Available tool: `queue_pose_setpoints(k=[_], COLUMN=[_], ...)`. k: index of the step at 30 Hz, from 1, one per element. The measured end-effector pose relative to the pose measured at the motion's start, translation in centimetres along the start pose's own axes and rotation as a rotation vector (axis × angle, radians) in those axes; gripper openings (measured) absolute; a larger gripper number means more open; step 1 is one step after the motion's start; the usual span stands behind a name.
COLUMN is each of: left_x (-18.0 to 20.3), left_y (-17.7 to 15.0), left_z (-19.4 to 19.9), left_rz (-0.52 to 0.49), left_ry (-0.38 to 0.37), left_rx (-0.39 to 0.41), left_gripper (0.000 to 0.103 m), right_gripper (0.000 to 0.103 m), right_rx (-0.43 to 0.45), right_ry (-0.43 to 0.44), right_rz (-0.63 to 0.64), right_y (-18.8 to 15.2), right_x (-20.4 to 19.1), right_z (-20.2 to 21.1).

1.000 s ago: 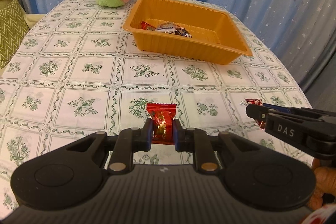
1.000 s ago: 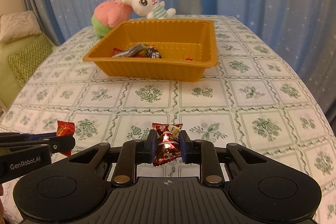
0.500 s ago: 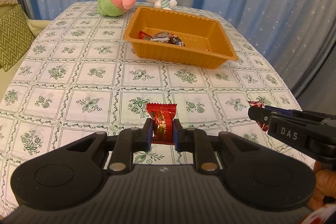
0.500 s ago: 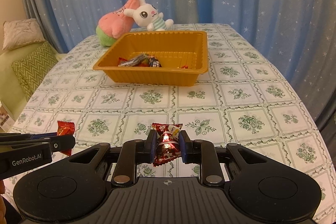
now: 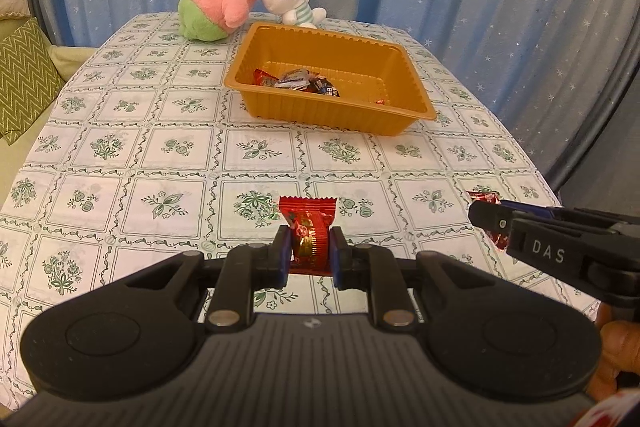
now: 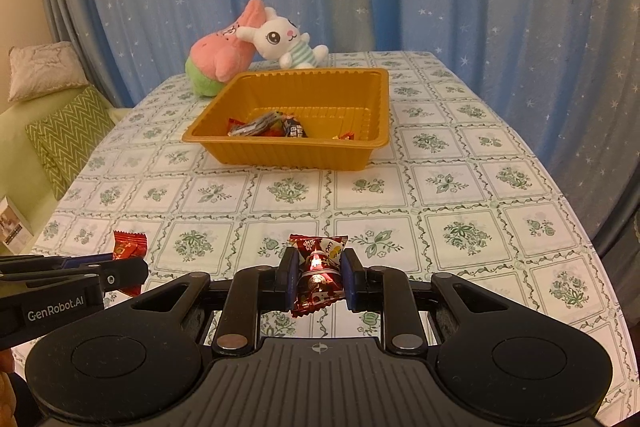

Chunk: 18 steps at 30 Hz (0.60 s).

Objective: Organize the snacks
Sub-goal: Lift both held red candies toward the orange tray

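Note:
My left gripper (image 5: 308, 241) is shut on a red wrapped candy (image 5: 308, 227) above the near part of the table. My right gripper (image 6: 319, 267) is shut on a shiny dark-red wrapped candy (image 6: 318, 269), also over the near table. Each gripper shows in the other's view: the right gripper (image 5: 486, 217) at the right edge, the left gripper (image 6: 132, 267) at the lower left with its red candy (image 6: 128, 245). An orange tray (image 5: 400, 125) (image 6: 280, 157) stands further back, holding several wrapped snacks (image 5: 298, 83) (image 6: 276, 127).
A flowered tablecloth (image 5: 160, 155) covers the table. A pink-and-green plush (image 5: 218, 7) and a white rabbit plush (image 5: 290, 1) lie behind the tray. Blue starred curtains hang beyond. Green cushions (image 6: 68, 131) sit at the left. A person's fingers (image 5: 612, 351) hold the right gripper.
Both grippers have risen and pulled back from the tray, which looks smaller and further off now. Each keeps its candy.

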<state>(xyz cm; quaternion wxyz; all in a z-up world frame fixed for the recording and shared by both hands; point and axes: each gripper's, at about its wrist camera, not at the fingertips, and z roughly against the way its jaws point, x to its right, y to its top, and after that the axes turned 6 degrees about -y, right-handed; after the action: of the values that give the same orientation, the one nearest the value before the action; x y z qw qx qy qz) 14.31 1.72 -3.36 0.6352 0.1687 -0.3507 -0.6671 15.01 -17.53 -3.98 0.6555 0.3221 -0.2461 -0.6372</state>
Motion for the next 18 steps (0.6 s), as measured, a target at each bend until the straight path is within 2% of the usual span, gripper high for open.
queue_pose_setpoints(k=[10, 18], left_x=[0.4, 1.0], left_y=[0.8, 3.0], left_z=[-0.8, -2.1], left_rz=[-0.018, -0.046], left_ry=[-0.012, -0.035], left_rx=[-0.003, 0.007], left_gripper=[0.017, 0.017], right_gripper=[0.023, 0.023], right_rx=[-0.013, -0.014], right_ry=[0.001, -0.003], right_rz=[-0.017, -0.035], right_y=[0.3, 1.4], right_x=[0.5, 1.6], right_z=[-0.5, -1.4])
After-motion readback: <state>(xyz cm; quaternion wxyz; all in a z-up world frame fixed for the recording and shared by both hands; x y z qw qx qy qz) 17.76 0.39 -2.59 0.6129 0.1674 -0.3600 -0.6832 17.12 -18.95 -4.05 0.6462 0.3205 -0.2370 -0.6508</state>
